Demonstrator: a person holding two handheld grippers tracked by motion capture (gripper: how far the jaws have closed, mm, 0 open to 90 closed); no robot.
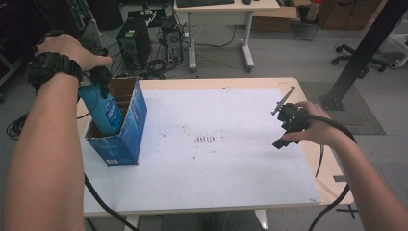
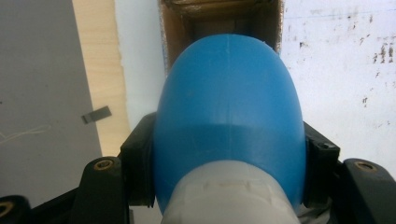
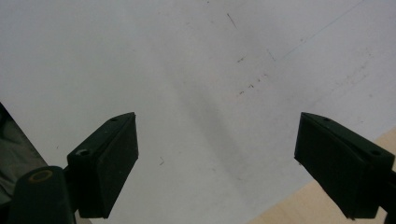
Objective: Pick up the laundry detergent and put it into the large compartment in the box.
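Note:
A blue plastic bottle (image 1: 103, 108) with a white cap (image 2: 229, 198) stands bottom-down inside an open blue cardboard box (image 1: 133, 126) at the table's left. My left gripper (image 1: 99, 77) is shut on the bottle's upper part, its black jaws pressed against both sides of the blue body (image 2: 229, 116). The box's brown inside (image 2: 219, 18) shows beyond the bottle. My right gripper (image 1: 286, 126) hovers over the white board at the right side, open, with nothing between its jaws (image 3: 217, 163).
A white board (image 1: 207, 144) covers most of the wooden table (image 1: 332, 178). Cables trail from both grippers. Beyond the table stand computer towers (image 1: 134, 43), a desk (image 1: 226, 7) and a black metal post (image 1: 365, 48).

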